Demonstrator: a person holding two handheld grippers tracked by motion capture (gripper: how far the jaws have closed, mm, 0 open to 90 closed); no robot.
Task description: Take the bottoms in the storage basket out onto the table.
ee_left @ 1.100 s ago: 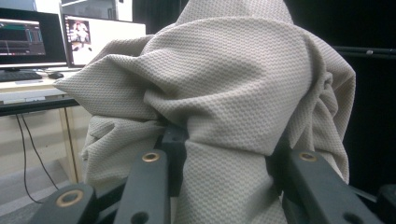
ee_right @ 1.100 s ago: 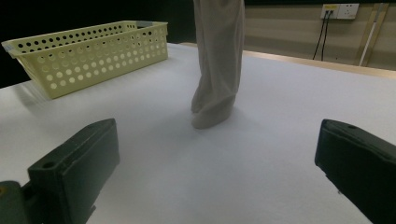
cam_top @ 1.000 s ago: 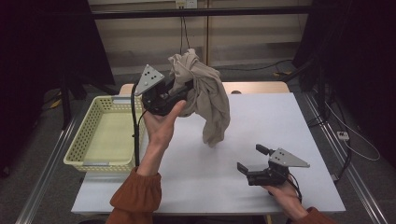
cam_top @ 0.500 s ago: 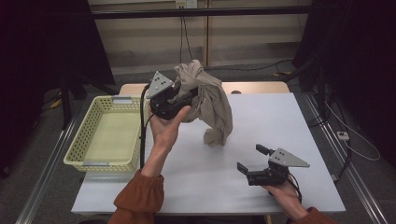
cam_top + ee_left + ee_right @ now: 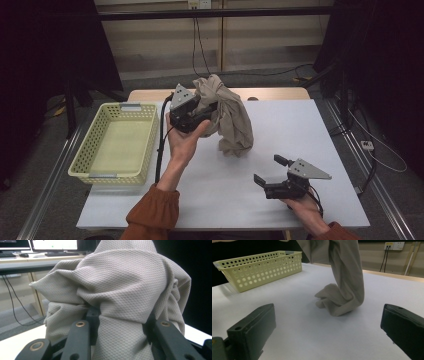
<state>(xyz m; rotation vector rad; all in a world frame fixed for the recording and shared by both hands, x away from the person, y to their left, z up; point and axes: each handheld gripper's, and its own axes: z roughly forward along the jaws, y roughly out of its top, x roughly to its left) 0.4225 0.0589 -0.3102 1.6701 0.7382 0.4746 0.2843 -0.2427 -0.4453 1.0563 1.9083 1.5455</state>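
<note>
the left gripper [image 5: 200, 111] is pinching the beige cloth [image 5: 231, 120], its hem touching table; the right gripper [image 5: 270, 176], wide open and empty, is probably grabbing that hem next.

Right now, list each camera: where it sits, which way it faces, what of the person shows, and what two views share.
High view: above the person's side, looking forward and down on the white table; both forearms, the left gripper and the right gripper show.
Left gripper view: rides the left gripper, facing the beige cloth bunched between its black jaws.
Right gripper view: rides the right gripper low over the table, facing the cloth's hanging end and the yellow basket; its jaws stand apart.
Shared: the cloth and basket appear in the high and right gripper views.
</note>
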